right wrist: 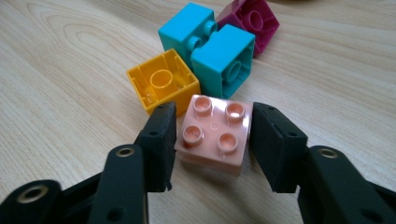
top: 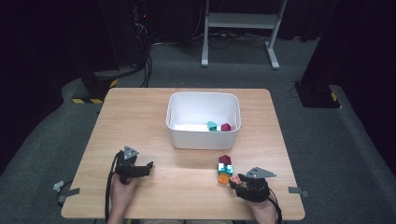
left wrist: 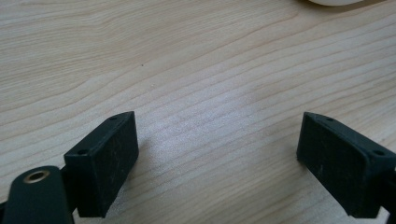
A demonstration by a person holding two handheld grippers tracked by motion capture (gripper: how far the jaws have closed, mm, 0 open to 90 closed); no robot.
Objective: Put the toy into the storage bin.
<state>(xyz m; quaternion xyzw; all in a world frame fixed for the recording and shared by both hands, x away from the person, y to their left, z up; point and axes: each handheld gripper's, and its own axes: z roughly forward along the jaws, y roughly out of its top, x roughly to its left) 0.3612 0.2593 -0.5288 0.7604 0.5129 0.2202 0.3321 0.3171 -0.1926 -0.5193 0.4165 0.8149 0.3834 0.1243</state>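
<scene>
Nearest me, the right hand-held gripper (right wrist: 214, 140) has its black jaws set against both sides of a pale pink square plastic brick (right wrist: 214, 134) resting on the wooden desk (top: 187, 186); the left hand-held gripper (left wrist: 217, 154) hovers released over bare wood; just beyond the pink one lie a yellow hollow brick (right wrist: 163, 84), two teal bricks (right wrist: 205, 44) and a magenta brick (right wrist: 252, 21); farther off, the white plastic bin (top: 203, 137) already holds a teal brick (top: 212, 126) and a magenta one (top: 226, 126); so, I judge, two are sorted and five remain.
</scene>
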